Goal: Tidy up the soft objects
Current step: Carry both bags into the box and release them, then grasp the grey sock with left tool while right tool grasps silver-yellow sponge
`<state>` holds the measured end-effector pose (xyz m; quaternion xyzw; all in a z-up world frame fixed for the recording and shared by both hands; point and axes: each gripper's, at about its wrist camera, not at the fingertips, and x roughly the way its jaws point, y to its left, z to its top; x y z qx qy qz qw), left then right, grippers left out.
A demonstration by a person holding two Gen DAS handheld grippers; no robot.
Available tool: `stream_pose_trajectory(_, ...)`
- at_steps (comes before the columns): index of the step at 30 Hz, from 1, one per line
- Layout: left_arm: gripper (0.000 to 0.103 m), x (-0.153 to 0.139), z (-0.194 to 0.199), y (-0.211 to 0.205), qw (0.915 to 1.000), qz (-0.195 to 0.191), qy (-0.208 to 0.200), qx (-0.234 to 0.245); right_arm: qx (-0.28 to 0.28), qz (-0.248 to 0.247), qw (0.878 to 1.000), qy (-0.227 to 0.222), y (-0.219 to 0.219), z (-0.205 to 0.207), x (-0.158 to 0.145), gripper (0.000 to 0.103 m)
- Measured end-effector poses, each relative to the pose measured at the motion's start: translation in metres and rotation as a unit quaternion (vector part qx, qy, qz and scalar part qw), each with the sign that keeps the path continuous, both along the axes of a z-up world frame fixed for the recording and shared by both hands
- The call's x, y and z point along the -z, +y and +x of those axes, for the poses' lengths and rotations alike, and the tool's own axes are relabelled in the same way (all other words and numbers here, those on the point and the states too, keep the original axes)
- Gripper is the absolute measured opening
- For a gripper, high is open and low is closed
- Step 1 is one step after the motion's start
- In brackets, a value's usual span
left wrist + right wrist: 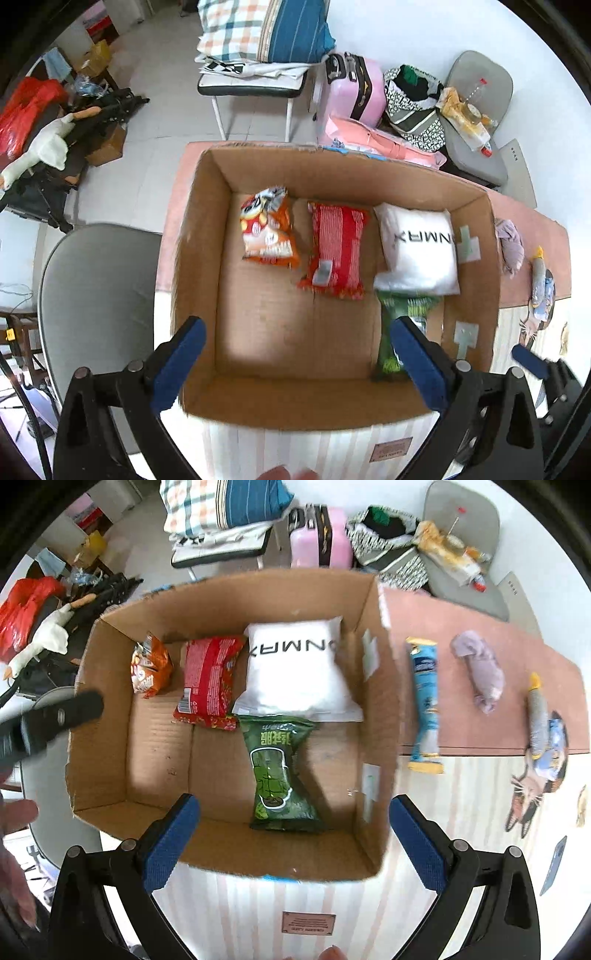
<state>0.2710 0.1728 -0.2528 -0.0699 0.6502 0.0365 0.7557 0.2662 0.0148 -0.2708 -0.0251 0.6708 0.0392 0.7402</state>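
A: What lies inside the cardboard box [110, 709], from the left?

B: Orange snack bag [150, 666], red packet [208, 681], white pouch [295, 672]; the green packet [279, 771] lies before it. The near-left floor is bare.

A: The grippers?

B: The left gripper [295, 363] and the right gripper [295, 840] both gape wide, empty, over the near wall. The blue packet [424, 705] lies outside, to the right.

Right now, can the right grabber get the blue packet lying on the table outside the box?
Probably yes. The right gripper is open and empty, and the blue packet lies in the open on the table, just past the cardboard box wall, with nothing on it.
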Motion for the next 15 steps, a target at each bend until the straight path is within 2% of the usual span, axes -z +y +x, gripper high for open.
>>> stream_pose_trajectory(3, 0.103, -0.011, -0.022, -0.006, 0.9999, 0.006, -0.014, -0.005, -0.006, -0.014, 0.999, -0.029, -0.003, -0.015, -0.016, 0.103)
stream_pose_trajectory(7, 0.103, -0.020, -0.044, -0.010, 0.9997, -0.002, -0.020, -0.013, -0.012, -0.004, 0.999, -0.038, -0.006, -0.031, -0.033, 0.103)
stream_pose_trajectory(12, 0.103, -0.036, -0.063, -0.024, 0.9994, -0.007, -0.030, -0.013, -0.010, 0.028, 0.999, -0.039, -0.014, -0.047, -0.046, 0.103)
stream_pose_trajectory(15, 0.103, -0.049, -0.063, -0.044, 0.9994, -0.009, -0.034, 0.007, -0.001, 0.050, 0.998, -0.038, -0.027, -0.051, -0.053, 0.103)
